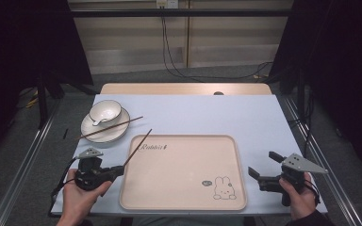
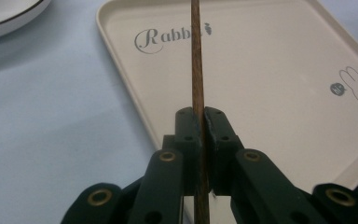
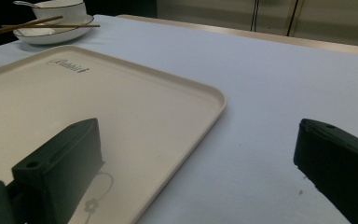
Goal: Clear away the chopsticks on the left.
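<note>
My left gripper (image 1: 118, 169) sits at the tray's left edge, shut on the lower end of a brown chopstick (image 1: 139, 147). The stick slants up and away over the tray's near-left corner. In the left gripper view the jaws (image 2: 201, 119) pinch the chopstick (image 2: 196, 56), which runs straight up across the "Rabbit" lettering. A second chopstick (image 1: 111, 127) lies across the white plate (image 1: 94, 133) that bears a white bowl (image 1: 105, 112). My right gripper (image 1: 261, 163) rests open beside the tray's right edge, nothing between its jaws (image 3: 198, 128).
A beige tray (image 1: 184, 160) with a rabbit drawing lies at the middle of the pale blue tabletop (image 1: 245, 113). The plate and bowl (image 3: 60, 8) stand at the far left, with a spoon in the bowl. Cables hang behind the table.
</note>
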A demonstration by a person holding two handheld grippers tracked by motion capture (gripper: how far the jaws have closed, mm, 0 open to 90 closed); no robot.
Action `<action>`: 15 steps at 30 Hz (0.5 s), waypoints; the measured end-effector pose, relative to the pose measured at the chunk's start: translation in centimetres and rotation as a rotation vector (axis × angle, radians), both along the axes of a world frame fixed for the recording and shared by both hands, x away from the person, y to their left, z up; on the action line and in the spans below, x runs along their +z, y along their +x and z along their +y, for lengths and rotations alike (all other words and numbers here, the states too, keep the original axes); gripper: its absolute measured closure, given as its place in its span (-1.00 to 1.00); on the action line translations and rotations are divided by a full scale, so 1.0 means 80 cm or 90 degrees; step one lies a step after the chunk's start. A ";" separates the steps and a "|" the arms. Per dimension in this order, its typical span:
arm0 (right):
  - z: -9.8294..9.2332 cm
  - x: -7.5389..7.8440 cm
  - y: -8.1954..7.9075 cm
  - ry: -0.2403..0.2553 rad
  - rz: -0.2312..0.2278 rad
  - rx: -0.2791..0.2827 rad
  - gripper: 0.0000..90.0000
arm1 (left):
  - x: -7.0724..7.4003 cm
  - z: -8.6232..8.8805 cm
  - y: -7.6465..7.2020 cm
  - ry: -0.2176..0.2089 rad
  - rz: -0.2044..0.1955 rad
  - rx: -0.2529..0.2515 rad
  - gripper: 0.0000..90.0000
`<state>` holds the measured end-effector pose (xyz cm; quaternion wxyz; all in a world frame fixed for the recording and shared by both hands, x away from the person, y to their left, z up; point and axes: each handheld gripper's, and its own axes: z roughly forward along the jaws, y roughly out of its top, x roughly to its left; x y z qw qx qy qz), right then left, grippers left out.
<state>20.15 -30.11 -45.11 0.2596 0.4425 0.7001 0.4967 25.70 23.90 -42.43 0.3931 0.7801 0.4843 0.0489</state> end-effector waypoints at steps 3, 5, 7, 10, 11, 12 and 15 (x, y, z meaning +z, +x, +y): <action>0.000 0.000 0.000 -0.002 -0.001 0.000 -0.98 | -0.003 -0.006 -0.003 -0.002 0.007 0.022 0.89; 0.000 0.000 0.000 -0.002 0.000 0.000 -0.98 | -0.008 -0.013 -0.004 0.010 0.021 0.032 0.89; 0.001 0.000 0.000 -0.001 0.002 0.002 -0.98 | -0.011 -0.017 -0.003 0.011 0.025 0.049 0.89; 0.001 0.000 0.000 -0.002 0.002 0.003 -0.98 | -0.015 -0.022 0.001 0.032 0.048 0.064 0.89; 0.001 0.000 0.000 -0.002 0.002 0.002 -0.98 | -0.016 -0.024 0.002 0.026 0.055 0.069 0.89; 0.001 0.000 0.000 -0.002 0.002 0.002 -0.98 | -0.016 -0.024 0.002 0.026 0.055 0.069 0.89; 0.001 0.000 0.000 -0.001 0.004 0.002 -0.98 | -0.019 -0.031 0.007 0.034 0.060 0.078 0.89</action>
